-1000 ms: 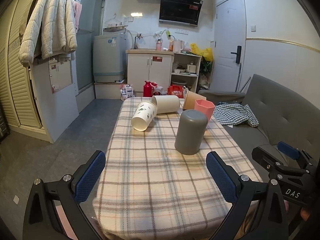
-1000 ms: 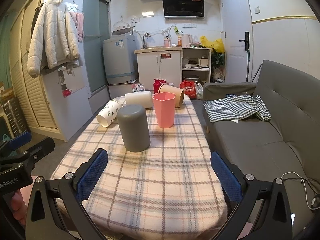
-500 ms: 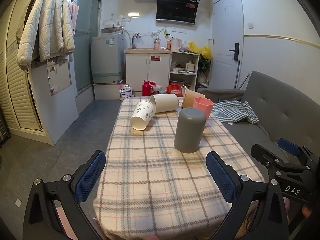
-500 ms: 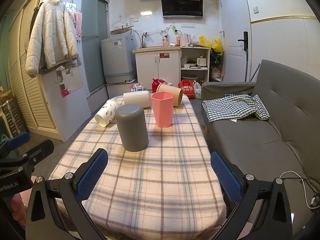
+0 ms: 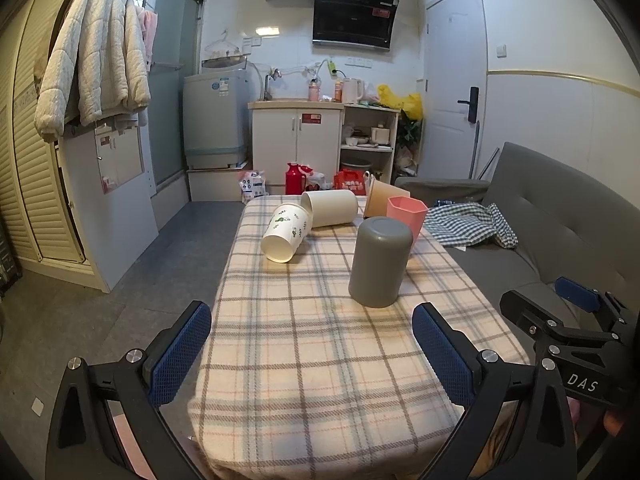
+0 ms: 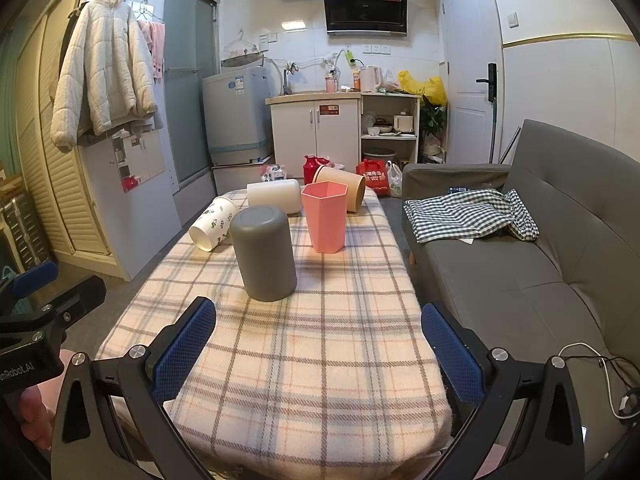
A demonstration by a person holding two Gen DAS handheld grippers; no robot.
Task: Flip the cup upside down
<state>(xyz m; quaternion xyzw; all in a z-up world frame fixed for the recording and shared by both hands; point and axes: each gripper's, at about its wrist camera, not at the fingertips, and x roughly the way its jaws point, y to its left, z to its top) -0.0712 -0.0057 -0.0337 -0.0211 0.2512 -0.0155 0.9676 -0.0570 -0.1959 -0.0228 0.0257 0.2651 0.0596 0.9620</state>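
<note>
I am holding both grippers over the near edge of the table (image 5: 304, 384). The left gripper (image 5: 312, 354) is standing wide open, gripping nothing; the right gripper (image 6: 318, 350) is likewise wide open and empty. The grey cup (image 6: 264, 254) is sitting mouth-down around the table's middle. Just behind it the pink cup (image 6: 325, 216) is standing mouth-up. Three more cups are lying on their sides toward the far edge: patterned paper cup (image 5: 287, 232), cream cup (image 5: 330, 208), tan cup (image 6: 344, 188).
</note>
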